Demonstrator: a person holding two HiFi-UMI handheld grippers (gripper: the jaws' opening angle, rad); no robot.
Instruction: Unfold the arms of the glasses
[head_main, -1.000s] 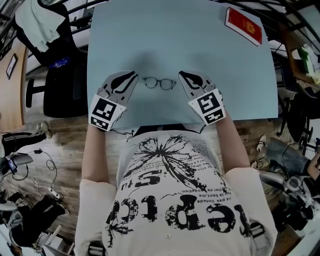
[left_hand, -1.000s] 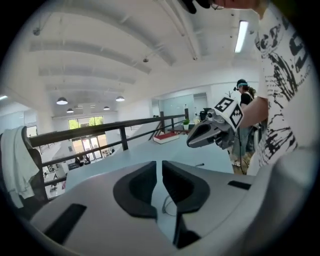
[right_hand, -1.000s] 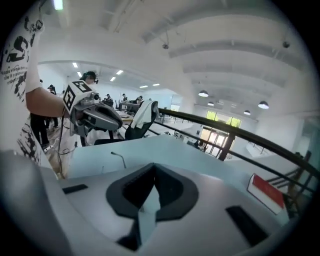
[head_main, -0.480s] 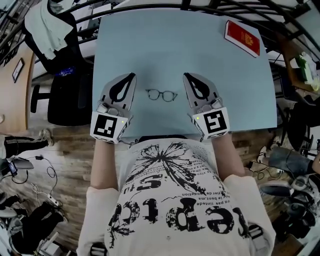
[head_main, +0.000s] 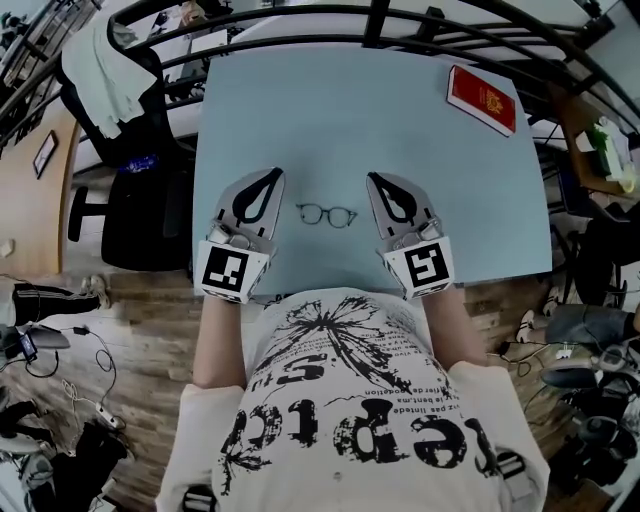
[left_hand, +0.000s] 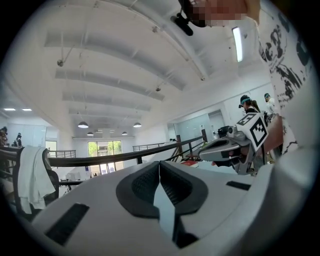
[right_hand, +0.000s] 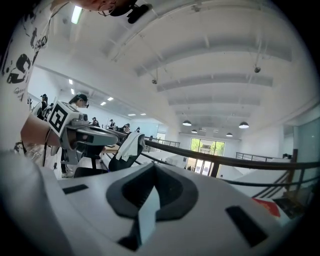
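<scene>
Both tools (head_main: 272, 175) (head_main: 373, 180) higher, shut, empty

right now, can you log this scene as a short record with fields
surface: light blue table
target: glasses, flat on the table between the two grippers, touched by neither
other item: red booklet, far right corner of the table
left gripper: shut, empty
right gripper: shut, empty
</scene>
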